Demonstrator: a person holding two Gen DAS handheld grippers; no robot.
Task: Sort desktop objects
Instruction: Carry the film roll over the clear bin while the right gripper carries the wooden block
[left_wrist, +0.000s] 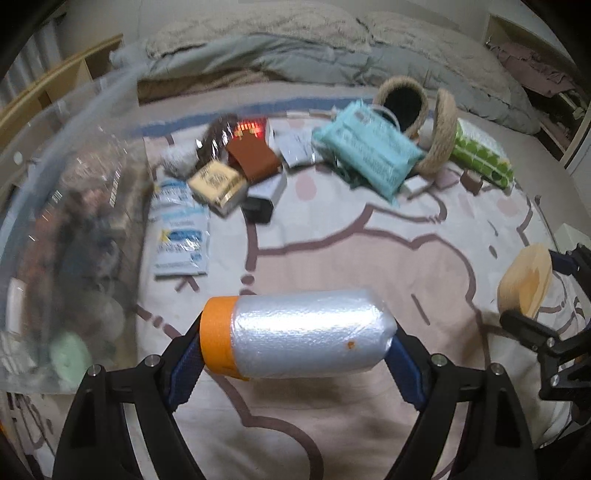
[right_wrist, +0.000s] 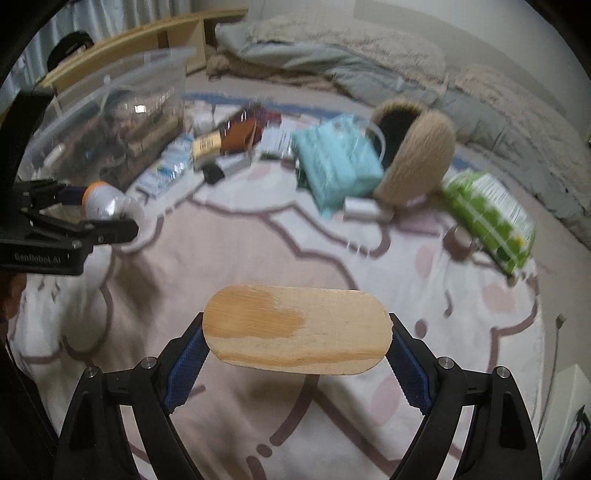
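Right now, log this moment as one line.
left gripper: shut on roll | right gripper: shut on wooden lid | bin: open

— What carries everything?
— A pink patterned blanket (left_wrist: 369, 258).
— What lies on it?
— Clear bin (left_wrist: 55, 221) at nine o'clock, teal pack (left_wrist: 365, 155) and woven basket (left_wrist: 402, 107) toward one, green dotted pack (left_wrist: 480, 151) beyond.
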